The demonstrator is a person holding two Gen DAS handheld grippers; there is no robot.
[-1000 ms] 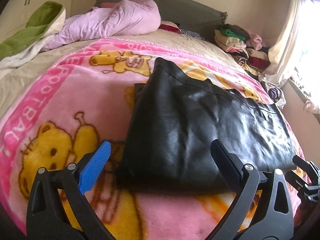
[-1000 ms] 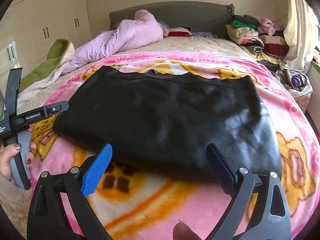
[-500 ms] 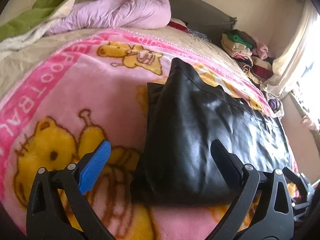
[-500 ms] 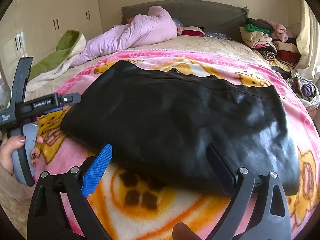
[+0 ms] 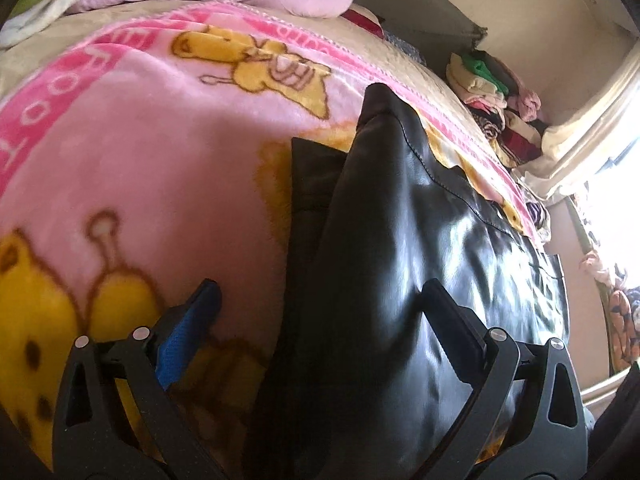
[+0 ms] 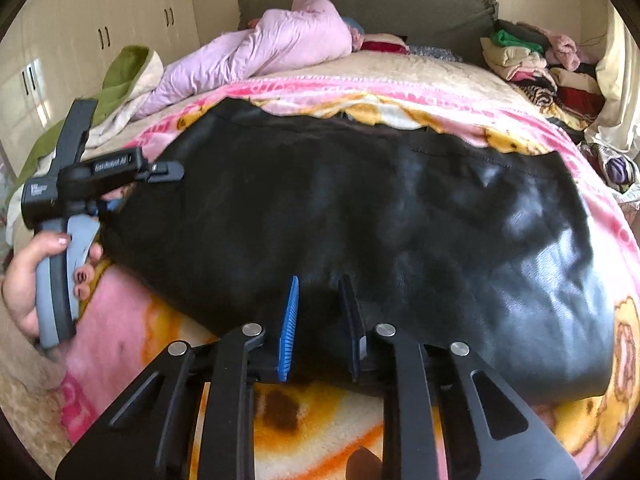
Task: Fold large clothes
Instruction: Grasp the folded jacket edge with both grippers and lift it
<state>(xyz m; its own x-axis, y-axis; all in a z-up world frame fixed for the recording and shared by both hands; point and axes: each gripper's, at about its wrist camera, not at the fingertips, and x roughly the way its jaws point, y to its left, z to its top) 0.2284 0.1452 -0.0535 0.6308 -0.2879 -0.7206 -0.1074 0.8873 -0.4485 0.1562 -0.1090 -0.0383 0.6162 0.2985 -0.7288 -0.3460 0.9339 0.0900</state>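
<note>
Black leather garment (image 6: 360, 208) lies folded flat on the pink bear blanket (image 6: 400, 112) that covers the bed. It spreads out straight ahead of the right claw (image 6: 320, 320). Its near edge sits between the blue pad and the black pad of that claw. The jaws are closing on that edge, and only a thin gap is left. I cannot tell if the pads press the leather yet, because the fold is dark there.

The left claw (image 5: 320, 304) stands wide open at the garment's left end. Its black finger is over the shiny leather and its blue finger is over the blanket, with the thick folded end between them. From the right wrist view, a hand (image 6: 36, 276) grips the grey handle of that claw, and its tips are hidden against the dark cloth.

The bottom of the garment is cut off by the claw arms in both views. The left wrist picture is blurred.

Past the garment, far from both claws, lie a lilac quilt (image 6: 272, 44) and a pile of folded clothes (image 6: 532, 60).

A second ago the right claw was wide open, and both claws were farther from the garment.
</note>
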